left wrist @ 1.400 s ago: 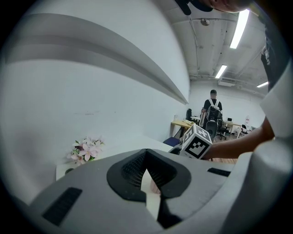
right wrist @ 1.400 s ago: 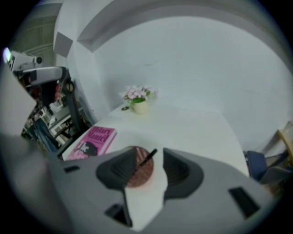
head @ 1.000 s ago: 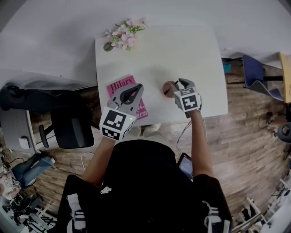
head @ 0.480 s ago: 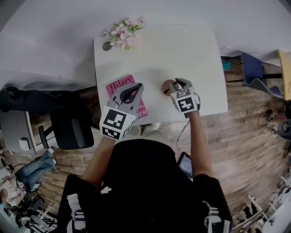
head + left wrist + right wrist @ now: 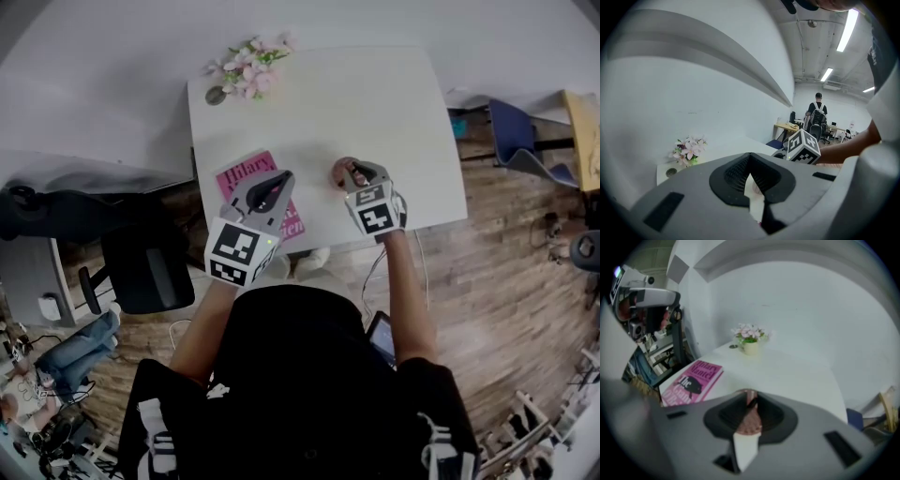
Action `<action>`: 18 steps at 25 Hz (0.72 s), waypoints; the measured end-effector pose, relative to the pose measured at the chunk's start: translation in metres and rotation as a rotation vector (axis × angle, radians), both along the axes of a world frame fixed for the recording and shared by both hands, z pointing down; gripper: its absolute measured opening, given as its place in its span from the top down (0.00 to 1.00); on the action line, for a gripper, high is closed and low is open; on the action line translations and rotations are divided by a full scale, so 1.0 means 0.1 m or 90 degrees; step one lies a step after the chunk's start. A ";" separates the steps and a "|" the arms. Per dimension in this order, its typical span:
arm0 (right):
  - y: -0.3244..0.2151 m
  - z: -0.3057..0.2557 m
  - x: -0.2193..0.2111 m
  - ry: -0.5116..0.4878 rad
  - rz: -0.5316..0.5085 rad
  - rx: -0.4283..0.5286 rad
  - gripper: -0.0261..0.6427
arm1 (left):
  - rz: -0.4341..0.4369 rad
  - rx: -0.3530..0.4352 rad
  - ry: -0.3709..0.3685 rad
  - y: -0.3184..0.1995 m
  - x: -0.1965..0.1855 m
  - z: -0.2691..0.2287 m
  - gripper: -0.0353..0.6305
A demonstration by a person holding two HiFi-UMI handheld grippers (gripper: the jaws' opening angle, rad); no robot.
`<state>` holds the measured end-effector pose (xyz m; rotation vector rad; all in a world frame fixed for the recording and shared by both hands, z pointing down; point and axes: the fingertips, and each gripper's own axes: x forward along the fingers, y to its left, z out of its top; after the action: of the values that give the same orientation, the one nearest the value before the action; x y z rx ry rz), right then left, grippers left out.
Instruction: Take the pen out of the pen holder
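Observation:
A reddish-brown pen holder (image 5: 339, 172) stands near the front of the white table (image 5: 375, 103). My right gripper (image 5: 354, 174) hovers over it, pointing steeply down. In the right gripper view the holder (image 5: 749, 422) shows through the narrow gap between the jaws. A dark pen (image 5: 752, 402) rises between the pads there. The right gripper (image 5: 749, 397) is closing around the pen, and the pads do not look pressed on it. My left gripper (image 5: 278, 180) hangs over the pink book (image 5: 246, 173). The left gripper (image 5: 750, 161) is shut, with nothing between its tips.
A small pot of pink flowers (image 5: 253, 70) and a small round dish sit at the table's far left corner. A dark office chair (image 5: 141, 262) stands left of the table. The book (image 5: 691, 378) lies left of the holder. A person (image 5: 817, 112) stands far back in the room.
The right gripper's jaws have narrowed around the pen, and the gripper has shifted slightly left over the holder. The left gripper has stayed over the book.

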<state>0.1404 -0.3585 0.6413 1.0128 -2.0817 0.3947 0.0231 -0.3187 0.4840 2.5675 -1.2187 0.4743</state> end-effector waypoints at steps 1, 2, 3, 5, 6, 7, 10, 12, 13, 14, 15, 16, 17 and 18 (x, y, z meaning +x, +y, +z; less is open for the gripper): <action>0.02 0.00 -0.01 0.000 0.002 0.001 0.83 | 0.002 0.000 0.001 0.01 0.00 0.00 0.92; 0.03 0.00 -0.02 -0.001 0.004 0.001 0.83 | 0.003 0.001 0.002 0.03 -0.01 -0.01 0.92; 0.05 0.00 -0.04 -0.003 0.006 0.000 0.83 | 0.004 0.001 0.003 0.04 -0.02 -0.01 0.92; 0.08 0.00 -0.08 -0.005 0.008 0.000 0.84 | 0.005 0.002 0.004 0.06 -0.05 -0.01 0.92; 0.10 0.00 -0.09 -0.004 0.008 0.000 0.84 | 0.005 0.002 0.005 0.06 -0.06 -0.01 0.92; 0.11 0.01 -0.10 -0.001 0.008 0.000 0.84 | 0.006 0.003 0.005 0.07 -0.07 -0.02 0.92; 0.15 0.05 -0.13 0.007 0.013 -0.001 0.85 | 0.007 0.003 0.006 0.10 -0.12 -0.01 0.92; 0.17 0.07 -0.14 0.004 0.021 -0.002 0.85 | 0.008 0.004 0.007 0.12 -0.14 -0.02 0.92; 0.17 0.07 -0.14 0.001 0.026 -0.002 0.85 | 0.009 0.004 0.007 0.13 -0.15 -0.03 0.92; 0.17 0.07 -0.14 -0.001 0.030 -0.003 0.85 | 0.009 0.005 0.007 0.13 -0.17 -0.03 0.92; 0.18 0.07 -0.15 -0.002 0.034 -0.003 0.86 | 0.010 0.005 0.007 0.14 -0.18 -0.04 0.92; 0.18 0.06 -0.15 -0.002 0.036 -0.003 0.86 | 0.011 0.005 0.007 0.15 -0.19 -0.04 0.92; 0.18 0.06 -0.15 -0.002 0.039 -0.003 0.86 | 0.012 0.006 0.007 0.15 -0.20 -0.04 0.92; 0.18 0.06 -0.16 -0.002 0.043 -0.003 0.86 | 0.013 0.007 0.007 0.16 -0.22 -0.04 0.92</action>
<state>0.1249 -0.3403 0.6473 1.0829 -2.0529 0.4353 0.0013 -0.3029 0.4798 2.5897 -1.1957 0.4582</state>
